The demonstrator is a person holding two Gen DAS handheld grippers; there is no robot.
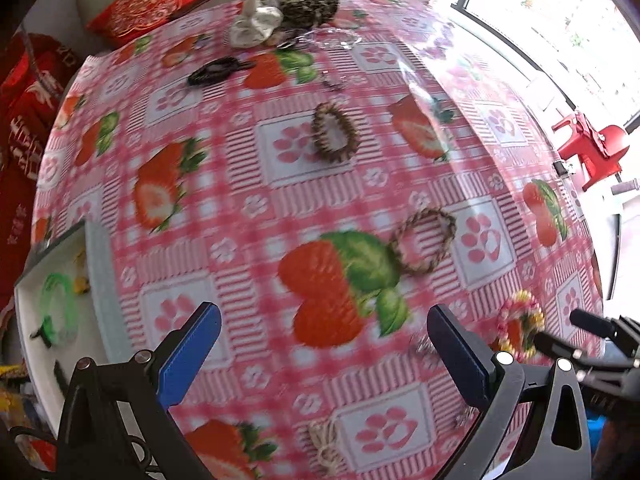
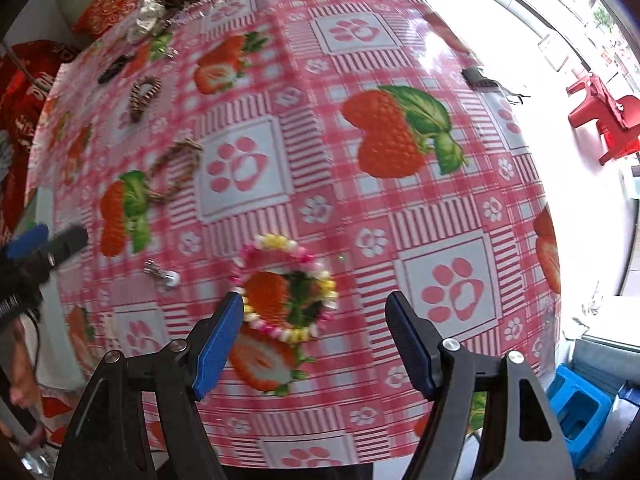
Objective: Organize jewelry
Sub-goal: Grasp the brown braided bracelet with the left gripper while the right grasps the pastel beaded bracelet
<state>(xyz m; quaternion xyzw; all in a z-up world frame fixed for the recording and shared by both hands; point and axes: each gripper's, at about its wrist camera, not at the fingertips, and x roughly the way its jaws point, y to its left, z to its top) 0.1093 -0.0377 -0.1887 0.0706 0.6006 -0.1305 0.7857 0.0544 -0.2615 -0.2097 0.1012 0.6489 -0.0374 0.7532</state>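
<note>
Beads of pink, yellow and white make a round bracelet (image 2: 286,288) that lies flat on the strawberry cloth (image 2: 360,208) of the bench. It is a ring, so it has no long side and points no way. The right claw (image 2: 314,338) is wide open and holds nothing; its left blue finger (image 2: 218,346) is just beside the ring's edge, maybe touching. The left claw (image 1: 324,354) is wide open too and holds nothing. Past it lie a twisted brown bracelet (image 1: 422,240) and a dark beaded one (image 1: 334,131). A white tray (image 1: 28,300) at the left edge holds a green bracelet (image 1: 58,308).
</note>
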